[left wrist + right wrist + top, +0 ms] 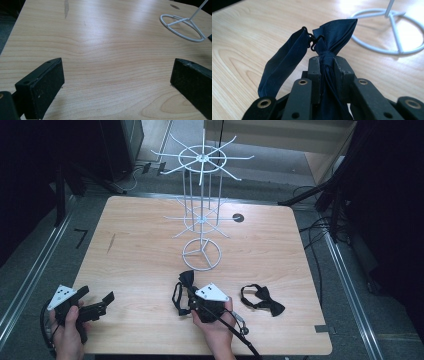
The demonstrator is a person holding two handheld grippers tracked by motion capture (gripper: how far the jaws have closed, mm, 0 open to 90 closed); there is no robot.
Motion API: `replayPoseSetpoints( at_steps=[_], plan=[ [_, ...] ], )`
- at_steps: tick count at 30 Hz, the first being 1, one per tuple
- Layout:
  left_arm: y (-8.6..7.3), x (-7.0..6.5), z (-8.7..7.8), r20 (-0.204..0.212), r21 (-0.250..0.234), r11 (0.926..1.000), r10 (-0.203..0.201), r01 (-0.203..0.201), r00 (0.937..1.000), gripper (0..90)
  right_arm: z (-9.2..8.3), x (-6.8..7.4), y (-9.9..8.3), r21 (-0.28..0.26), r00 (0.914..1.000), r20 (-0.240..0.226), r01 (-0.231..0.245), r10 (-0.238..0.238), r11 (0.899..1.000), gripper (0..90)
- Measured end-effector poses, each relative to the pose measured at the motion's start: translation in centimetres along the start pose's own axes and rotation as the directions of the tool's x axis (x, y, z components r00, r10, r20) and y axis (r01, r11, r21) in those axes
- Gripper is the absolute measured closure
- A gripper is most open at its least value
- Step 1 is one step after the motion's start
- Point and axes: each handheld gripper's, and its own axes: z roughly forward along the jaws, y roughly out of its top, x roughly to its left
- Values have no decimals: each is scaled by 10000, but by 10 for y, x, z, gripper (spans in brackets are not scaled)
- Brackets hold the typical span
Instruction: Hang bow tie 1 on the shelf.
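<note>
While right gripper (327, 60) rests low at desk's (140, 255) near edge, jaws pinched on knot of navy bow tie (334, 32); strap loop (282, 65) hangs to one side, hook fastened. Tie sits just before ring base of white wire rack (201, 254). Second bow tie (262, 300) flat on desk, nearby, apart. Left gripper (95, 304) near-left corner, jaws wide, nothing between.

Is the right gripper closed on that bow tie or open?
Shut: the right gripper pinches the bow tie at its knot, jaws pressed against both sides.
</note>
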Motion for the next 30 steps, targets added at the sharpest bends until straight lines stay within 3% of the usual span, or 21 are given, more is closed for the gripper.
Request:
replayPoseSetpoints(
  at_steps=[18,30],
  plan=[
    [0,0,0,0,4,10000,-1,1,10000,0,-24,-8,13,-1315,9987,517,20,48,9913,778],
    [0,0,0,-12,3,10000,4,-4,10000,0,-43,-12,29,-2169,9955,942,138,68,9761,777]
  ],
)
